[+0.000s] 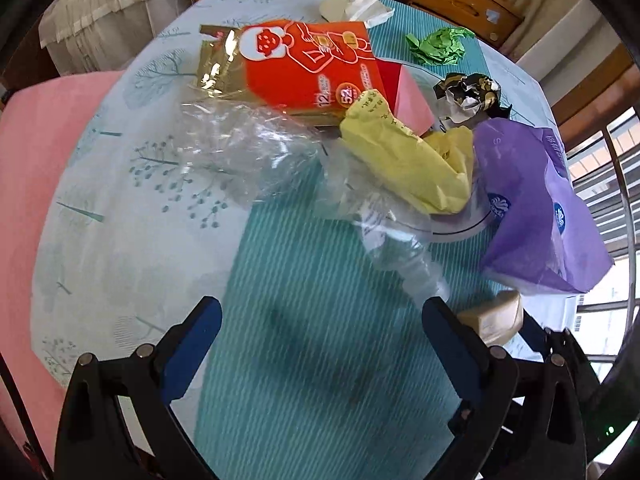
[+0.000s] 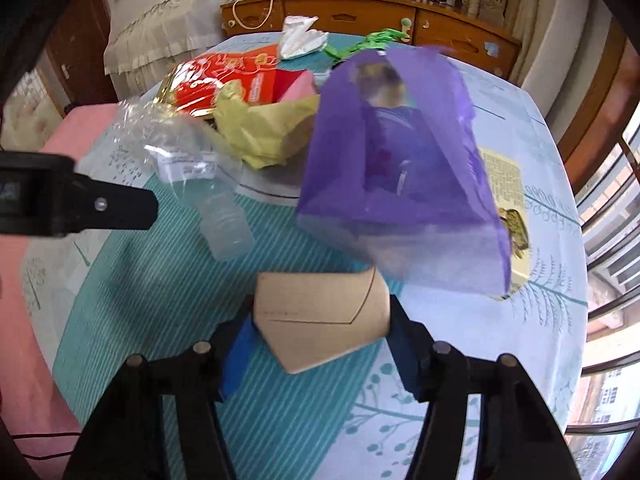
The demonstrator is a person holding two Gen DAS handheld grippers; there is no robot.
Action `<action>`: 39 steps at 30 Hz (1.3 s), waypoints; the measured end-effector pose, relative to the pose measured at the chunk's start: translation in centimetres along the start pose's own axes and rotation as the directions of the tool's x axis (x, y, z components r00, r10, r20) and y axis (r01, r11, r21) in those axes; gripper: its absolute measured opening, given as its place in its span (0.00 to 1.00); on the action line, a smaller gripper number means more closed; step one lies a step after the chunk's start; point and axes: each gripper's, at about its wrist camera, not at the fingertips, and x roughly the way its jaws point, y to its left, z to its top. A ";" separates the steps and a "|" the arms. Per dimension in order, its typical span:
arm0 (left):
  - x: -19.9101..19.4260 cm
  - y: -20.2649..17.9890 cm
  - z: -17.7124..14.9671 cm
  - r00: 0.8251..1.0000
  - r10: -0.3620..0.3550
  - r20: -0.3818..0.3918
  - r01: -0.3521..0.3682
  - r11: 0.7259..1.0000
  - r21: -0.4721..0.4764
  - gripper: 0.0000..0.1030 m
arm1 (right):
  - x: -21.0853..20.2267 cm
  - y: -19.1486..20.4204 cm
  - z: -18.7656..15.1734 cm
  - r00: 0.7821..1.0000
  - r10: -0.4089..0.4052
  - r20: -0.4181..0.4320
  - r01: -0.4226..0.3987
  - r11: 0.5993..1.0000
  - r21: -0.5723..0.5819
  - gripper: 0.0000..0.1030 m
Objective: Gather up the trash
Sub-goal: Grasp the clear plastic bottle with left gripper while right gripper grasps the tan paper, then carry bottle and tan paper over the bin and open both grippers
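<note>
My right gripper (image 2: 320, 309) is shut on a flattened cardboard tube (image 2: 320, 316), with a blue pad against each end, low over the table. That tube (image 1: 494, 316) also shows just right of my left gripper (image 1: 320, 314), which stands open over the teal runner with nothing between its fingers. Ahead lies a heap of trash: a crushed clear bottle (image 1: 400, 256), yellow crumpled paper (image 1: 404, 160), a red packet (image 1: 312, 64), clear plastic wrap (image 1: 240, 148) and a purple plastic bag (image 2: 400, 168).
The round table (image 1: 100, 200) has a pale tree-print cloth. Farther back lie green crumpled paper (image 1: 436, 46), a black-and-white wad (image 1: 468, 96) and white tissue (image 1: 356, 2). A yellow leaflet (image 2: 504, 200) lies right of the bag. A wooden sideboard (image 2: 360, 16) stands behind; a window railing runs along the right.
</note>
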 end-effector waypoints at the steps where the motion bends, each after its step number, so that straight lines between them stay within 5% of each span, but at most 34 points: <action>1: 0.3 -0.1 0.3 1.000 -0.010 -0.008 0.010 1.000 -0.011 0.96 | -0.1 -0.3 0.1 1.000 0.003 0.003 -0.003 1.000 0.008 0.59; 10: 3.7 -2.8 2.2 0.997 -0.045 -0.065 0.040 0.995 -0.087 0.94 | -0.3 -2.8 0.2 0.999 0.031 -0.005 -0.031 0.997 0.069 0.59; 15: 4.7 -4.4 2.9 0.999 0.023 -0.033 -0.026 0.995 -0.092 0.60 | -0.5 -2.9 -0.2 0.999 0.044 -0.014 -0.043 0.996 0.074 0.59; 17: 4.7 -5.1 3.1 0.998 0.048 -0.028 -0.050 0.997 -0.063 0.39 | -0.5 -2.9 -0.3 0.999 0.050 -0.019 -0.049 0.996 0.077 0.59; 30: 0.5 -3.1 -1.6 0.994 0.095 0.048 -0.101 0.987 0.124 0.36 | -2.9 -0.6 -1.3 0.998 0.057 -0.001 -0.056 0.994 0.093 0.59; 39: -7.1 2.4 -9.0 0.984 0.072 0.161 -0.121 0.942 0.314 0.35 | -7.7 5.0 -4.8 0.999 0.013 0.032 -0.018 0.982 0.185 0.59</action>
